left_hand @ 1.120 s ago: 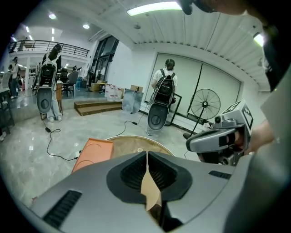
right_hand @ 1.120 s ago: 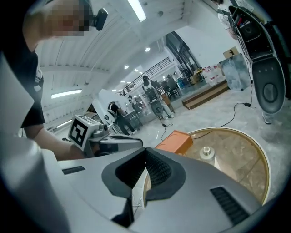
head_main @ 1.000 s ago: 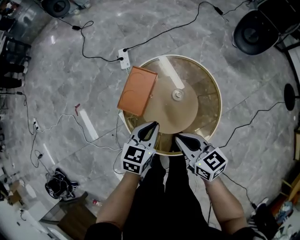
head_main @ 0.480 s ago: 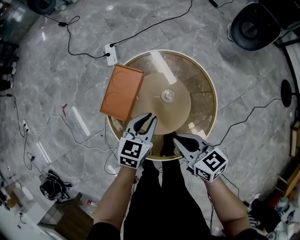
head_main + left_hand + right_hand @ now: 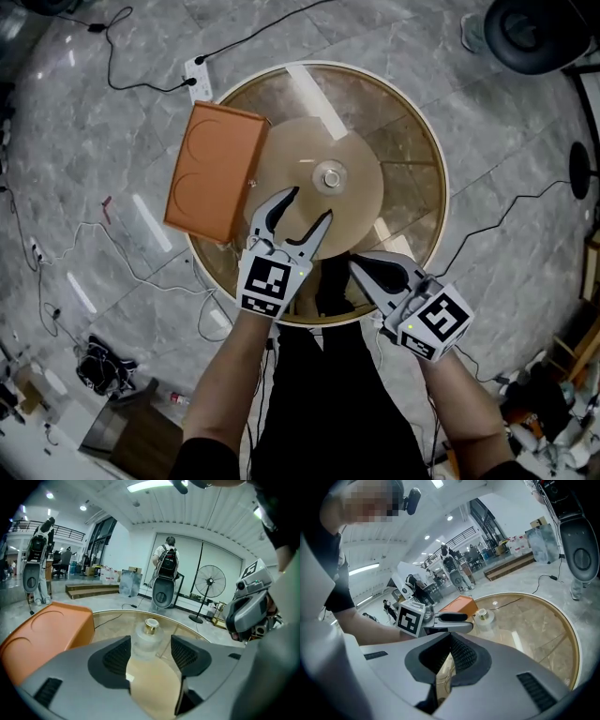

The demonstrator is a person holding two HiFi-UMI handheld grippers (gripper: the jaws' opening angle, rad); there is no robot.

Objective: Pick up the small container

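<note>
Currently: left gripper [image 5: 310, 203], centre frame, jaws just opening, nothing between; advance squarely around small container [image 5: 330, 176] ahead. Right gripper [image 5: 360, 267]: clenched, empty.

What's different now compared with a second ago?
The left gripper has moved forward over the round glass table toward the small container, and its fingers have just been opening; the container sits ahead of the gap, not yet between them. Nothing is held. The right gripper stays at the table's near edge, fingers shut. The container and the orange box have not moved.
</note>
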